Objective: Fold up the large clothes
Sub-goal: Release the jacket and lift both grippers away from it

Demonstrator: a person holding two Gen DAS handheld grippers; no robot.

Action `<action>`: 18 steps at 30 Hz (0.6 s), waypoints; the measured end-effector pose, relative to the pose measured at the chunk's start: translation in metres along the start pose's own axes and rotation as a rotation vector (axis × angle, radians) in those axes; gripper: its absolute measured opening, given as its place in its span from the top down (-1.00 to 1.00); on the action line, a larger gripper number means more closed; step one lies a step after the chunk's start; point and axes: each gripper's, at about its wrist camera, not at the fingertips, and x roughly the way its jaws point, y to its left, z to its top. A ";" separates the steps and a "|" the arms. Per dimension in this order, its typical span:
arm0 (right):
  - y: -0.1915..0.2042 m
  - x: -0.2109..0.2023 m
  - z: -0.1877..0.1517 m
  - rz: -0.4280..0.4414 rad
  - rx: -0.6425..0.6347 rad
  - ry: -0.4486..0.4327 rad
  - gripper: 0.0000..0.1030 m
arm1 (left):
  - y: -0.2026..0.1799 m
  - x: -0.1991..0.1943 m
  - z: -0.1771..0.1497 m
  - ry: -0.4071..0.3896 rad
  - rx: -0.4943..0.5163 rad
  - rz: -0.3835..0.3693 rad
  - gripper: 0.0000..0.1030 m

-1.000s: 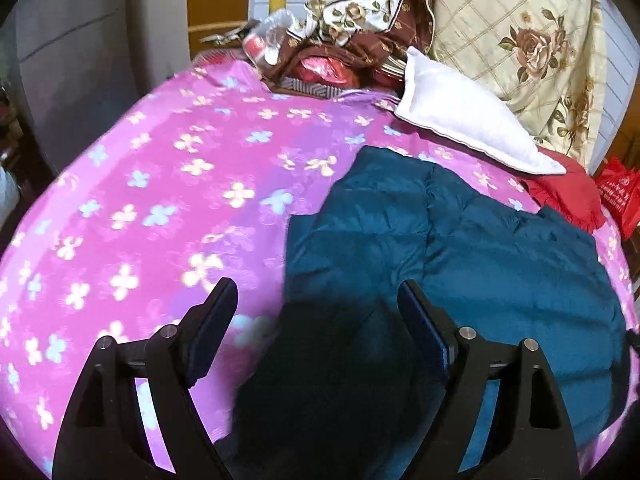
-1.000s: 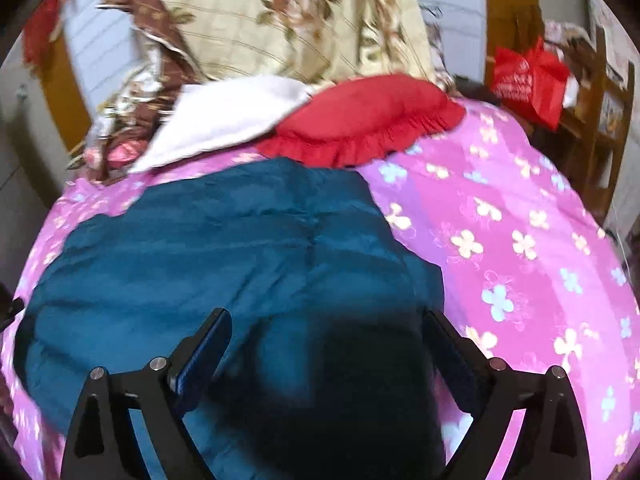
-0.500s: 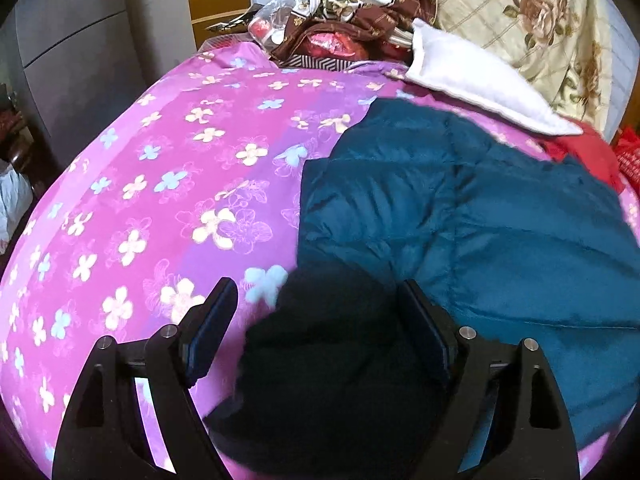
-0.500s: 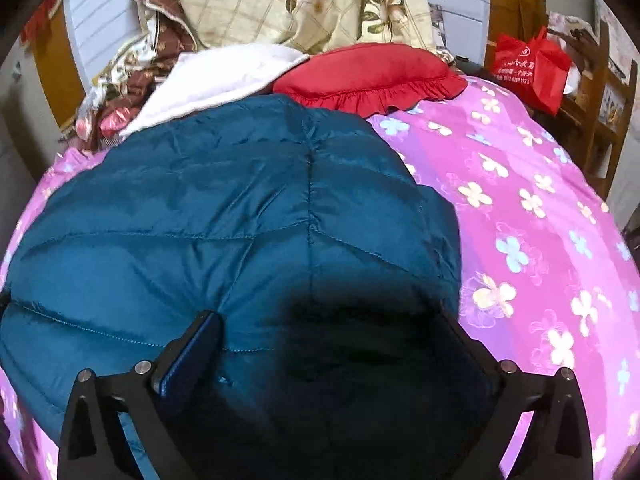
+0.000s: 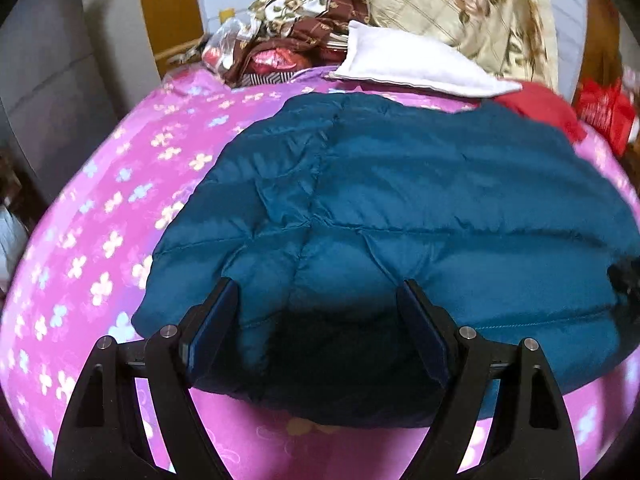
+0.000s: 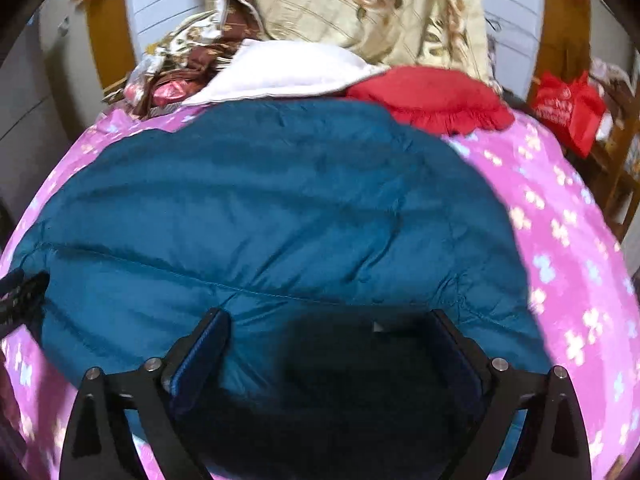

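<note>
Both open tools (image 5: pixel 316 312) (image 6: pixel 330 340) have advanced over the teal jacket (image 5: pixel 400 208) on the bedspread (image 5: pixel 100 220).

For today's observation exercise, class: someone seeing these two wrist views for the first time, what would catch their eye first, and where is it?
The big teal puffer jacket dominates, spread flat across the pink flowered bedsheet. Next come the left gripper and right gripper, each with jaws wide apart over the jacket's near edge. Behind it, a white pillow and red cushion lie at the head of the bed.
</note>
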 end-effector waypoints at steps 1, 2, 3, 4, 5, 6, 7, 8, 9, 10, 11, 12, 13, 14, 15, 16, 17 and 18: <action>-0.002 0.003 0.000 0.007 0.012 0.006 -0.92 | -0.001 0.000 0.000 -0.002 0.012 0.005 -0.61; -0.003 0.007 0.001 0.013 0.019 0.019 -0.93 | 0.000 0.001 -0.001 -0.002 0.017 0.003 -0.61; -0.003 0.008 0.002 0.014 0.019 0.031 -0.92 | 0.001 0.000 -0.001 0.002 0.016 -0.003 -0.61; -0.003 0.006 0.004 0.009 0.016 0.041 -0.92 | 0.003 -0.001 0.000 0.011 0.009 -0.012 -0.61; -0.003 0.004 0.004 0.006 0.013 0.045 -0.91 | 0.005 -0.004 0.000 0.016 -0.002 -0.023 -0.61; -0.002 -0.003 0.004 0.002 0.010 0.039 -0.90 | 0.008 -0.008 0.000 0.019 -0.017 -0.035 -0.61; -0.001 -0.011 0.002 -0.001 0.009 0.020 -0.90 | 0.010 -0.013 -0.002 0.015 -0.027 -0.043 -0.61; 0.000 -0.019 0.000 0.000 0.011 0.004 -0.90 | 0.011 -0.017 -0.003 0.009 -0.031 -0.048 -0.61; 0.002 -0.025 -0.003 0.003 0.013 -0.010 -0.90 | 0.009 -0.020 -0.005 0.005 -0.028 -0.050 -0.61; 0.004 -0.029 -0.007 0.006 0.015 -0.020 -0.90 | 0.006 -0.023 -0.007 0.003 -0.018 -0.048 -0.61; 0.006 -0.030 -0.009 0.005 0.014 -0.022 -0.90 | 0.002 -0.024 -0.010 0.005 -0.001 -0.042 -0.61; 0.009 -0.028 -0.014 -0.003 0.006 -0.014 -0.90 | -0.004 -0.021 -0.013 0.018 0.021 -0.034 -0.61; 0.012 -0.023 -0.016 -0.011 -0.003 0.004 -0.90 | -0.009 -0.017 -0.016 0.034 0.036 -0.026 -0.61; 0.014 -0.017 -0.019 -0.020 -0.010 0.025 -0.90 | -0.012 -0.016 -0.018 0.045 0.045 -0.015 -0.61; 0.014 -0.014 -0.020 -0.026 -0.008 0.033 -0.90 | -0.014 -0.018 -0.019 0.049 0.045 -0.011 -0.61; 0.013 -0.016 -0.020 -0.026 0.000 0.037 -0.90 | -0.013 -0.022 -0.019 0.049 0.040 -0.024 -0.60; 0.012 -0.019 -0.019 -0.021 0.013 0.042 -0.90 | -0.012 -0.028 -0.020 0.048 0.034 -0.045 -0.60; 0.010 -0.025 -0.019 -0.010 0.027 0.043 -0.90 | -0.011 -0.036 -0.020 0.043 0.029 -0.066 -0.60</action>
